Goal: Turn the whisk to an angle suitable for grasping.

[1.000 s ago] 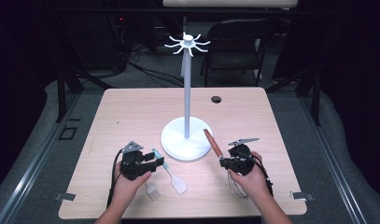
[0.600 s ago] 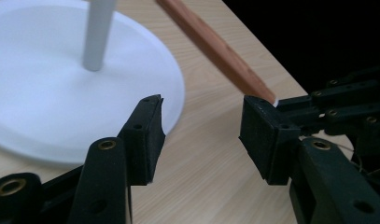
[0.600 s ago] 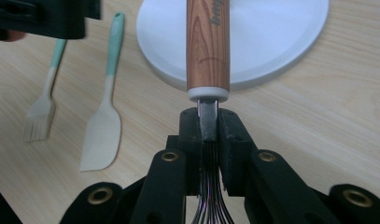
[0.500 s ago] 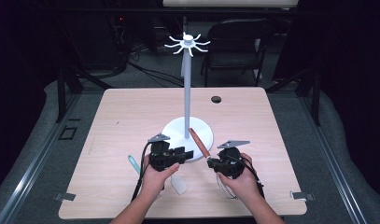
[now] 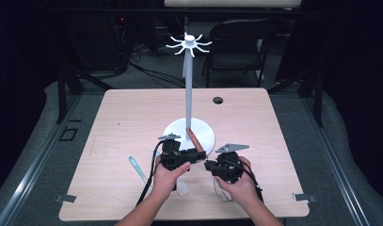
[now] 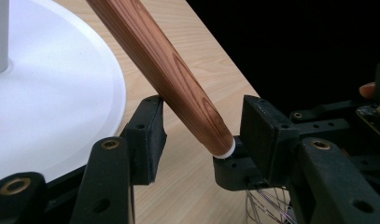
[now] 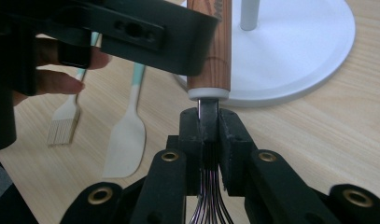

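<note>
Both grippers met at the whisk (image 7: 210,56): right gripper (image 7: 209,122) clamped its wire neck, left gripper (image 6: 201,135) (jaws closing, not touching) straddled the stiff, smooth wooden handle.

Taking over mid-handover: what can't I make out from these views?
- Whisk wires: right gripper view, hidden behind its own jaws.
- Left gripper pads on the handle or apart: left gripper view leaves it unclear.
- Spatula: high view, mostly under the left hand.
</note>
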A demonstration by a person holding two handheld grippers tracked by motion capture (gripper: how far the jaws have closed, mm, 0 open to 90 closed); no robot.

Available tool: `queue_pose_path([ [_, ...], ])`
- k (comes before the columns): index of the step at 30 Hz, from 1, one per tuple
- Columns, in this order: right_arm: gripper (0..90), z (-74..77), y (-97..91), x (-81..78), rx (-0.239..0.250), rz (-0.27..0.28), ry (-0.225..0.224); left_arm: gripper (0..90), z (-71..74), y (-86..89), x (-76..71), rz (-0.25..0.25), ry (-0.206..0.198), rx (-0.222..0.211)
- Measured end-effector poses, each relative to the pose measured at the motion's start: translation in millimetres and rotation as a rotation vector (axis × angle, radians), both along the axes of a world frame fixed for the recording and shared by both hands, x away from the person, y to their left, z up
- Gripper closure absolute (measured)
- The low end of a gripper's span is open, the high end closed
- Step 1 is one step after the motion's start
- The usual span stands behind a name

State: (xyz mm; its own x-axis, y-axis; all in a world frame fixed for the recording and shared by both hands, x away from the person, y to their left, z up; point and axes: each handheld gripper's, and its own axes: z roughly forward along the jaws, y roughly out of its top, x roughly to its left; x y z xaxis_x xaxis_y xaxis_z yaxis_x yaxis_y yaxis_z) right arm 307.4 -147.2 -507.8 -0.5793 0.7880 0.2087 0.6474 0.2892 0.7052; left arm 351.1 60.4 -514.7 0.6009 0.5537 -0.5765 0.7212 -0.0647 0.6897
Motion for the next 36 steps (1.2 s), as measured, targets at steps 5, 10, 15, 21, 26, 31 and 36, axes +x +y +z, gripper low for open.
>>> queue_pose_path([
  [5, 81.1, -0.1, 1.8, -0.8, -0.002, 0.007, 0.003, 59.4, 3.9, 0.0, -1.6, -0.006, -0.027, -0.015],
  [10, 81.1, 1.8, 2.1, -1.2, 0.016, 0.009, -0.015, 62.8, 12.7, -0.5, -5.3, -0.013, -0.074, -0.007],
  [15, 81.1, 7.8, 0.8, -2.3, 0.047, 0.012, -0.039, 67.2, 22.4, -1.2, -9.1, -0.016, -0.107, -0.010],
  [21, 81.1, 14.2, 1.7, -5.2, 0.064, 0.009, -0.081, 66.3, 29.2, -7.1, -11.8, -0.037, -0.124, -0.012],
  [26, 81.1, 15.4, 2.9, -7.0, 0.056, 0.005, -0.099, 68.3, 26.6, -11.4, -12.7, -0.029, -0.122, 0.005],
  [31, 81.1, 16.5, 1.5, -6.8, 0.052, -0.002, -0.102, 70.3, 24.0, -13.7, -13.8, -0.025, -0.117, 0.009],
  [36, 81.0, 15.9, 1.2, -6.3, 0.054, -0.007, -0.104, 71.8, 23.8, -15.3, -15.4, -0.019, -0.122, 0.012],
])
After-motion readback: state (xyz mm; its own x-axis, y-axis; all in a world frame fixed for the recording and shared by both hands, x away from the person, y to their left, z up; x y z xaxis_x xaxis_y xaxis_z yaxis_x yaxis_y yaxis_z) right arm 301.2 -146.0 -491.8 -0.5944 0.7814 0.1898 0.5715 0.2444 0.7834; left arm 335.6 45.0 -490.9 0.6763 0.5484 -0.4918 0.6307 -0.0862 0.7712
